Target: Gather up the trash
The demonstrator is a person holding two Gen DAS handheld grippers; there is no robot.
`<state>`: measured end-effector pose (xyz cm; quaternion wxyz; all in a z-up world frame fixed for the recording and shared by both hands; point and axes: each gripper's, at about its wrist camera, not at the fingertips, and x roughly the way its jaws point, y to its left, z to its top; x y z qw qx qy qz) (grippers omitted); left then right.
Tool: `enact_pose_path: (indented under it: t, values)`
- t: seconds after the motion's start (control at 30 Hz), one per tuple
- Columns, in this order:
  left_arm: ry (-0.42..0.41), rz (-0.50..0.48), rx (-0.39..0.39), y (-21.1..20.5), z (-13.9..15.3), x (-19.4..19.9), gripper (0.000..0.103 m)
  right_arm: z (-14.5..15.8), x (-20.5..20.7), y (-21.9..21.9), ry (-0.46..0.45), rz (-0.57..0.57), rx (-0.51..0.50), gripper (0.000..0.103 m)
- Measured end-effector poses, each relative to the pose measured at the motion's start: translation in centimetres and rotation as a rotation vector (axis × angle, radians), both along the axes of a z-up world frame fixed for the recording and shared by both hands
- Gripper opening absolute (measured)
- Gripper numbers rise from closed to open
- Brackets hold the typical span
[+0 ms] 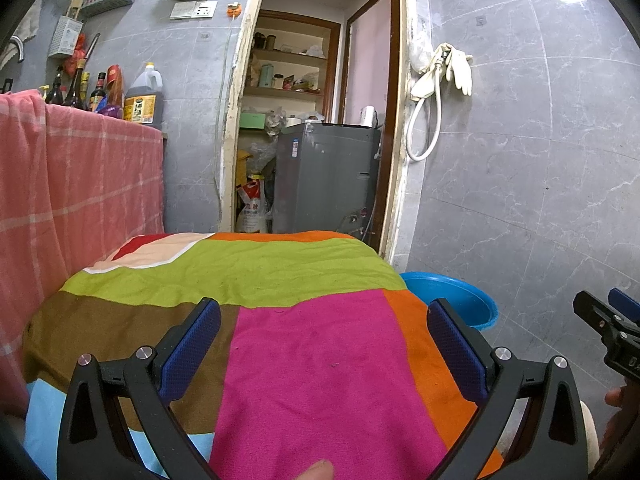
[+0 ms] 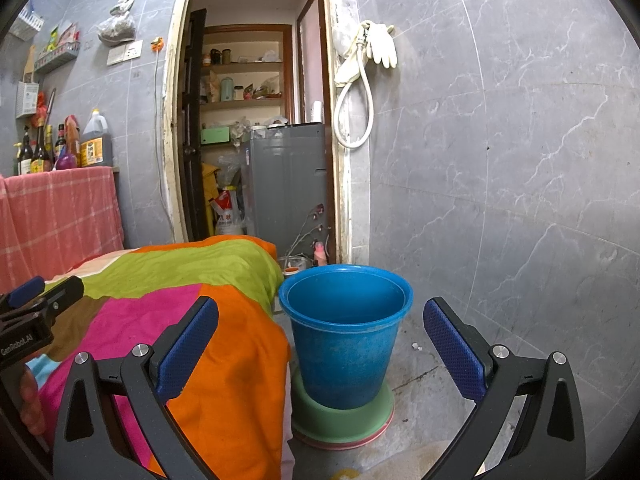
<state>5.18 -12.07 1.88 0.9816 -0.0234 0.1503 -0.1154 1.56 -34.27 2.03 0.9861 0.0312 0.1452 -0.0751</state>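
- the left hand-held gripper (image 1: 324,340) stood spread wide with nothing between its blue pads (image 1: 192,354), hovering over the magenta patch of the patchwork cloth (image 1: 320,360) that covers the worktop.
- the right hand-held gripper (image 2: 320,342) was likewise released and empty, its pads (image 2: 188,350) framing the blue bucket (image 2: 344,344) that sat at about 12 o'clock from it, on the floor just beside the cloth's orange edge.
- the bucket stood upright on a green basin (image 2: 340,420); from the right wrist view its inside looked empty, though the bottom was hidden.
- no obvious trash lay on the cloth in either view. the only candidate was a small white scrap (image 2: 416,346) on the floor at roughly 3 o'clock from the bucket, too small to identify.
- from the left wrist view the right hand-held gripper showed at 3 o'clock, and only the bucket's rim (image 1: 452,300) peeked past the cloth at 1 o'clock.
- judged step: the search-and-approach stage, with nothing picked up and the bucket likely the collection bin.
- the next move would call for finding a piece of trash, lowering the open pads around it and closing before carrying it over the bucket's mouth.
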Motion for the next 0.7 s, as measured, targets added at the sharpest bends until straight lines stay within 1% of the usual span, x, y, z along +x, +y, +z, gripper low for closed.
enact_pose_path:
  t: [0.7]
  values:
    - [-0.001, 0.005, 0.01, -1.1, -0.2, -0.1, 0.101, 0.0, 0.0, 0.1, 0.001, 0.0, 0.001, 0.103]
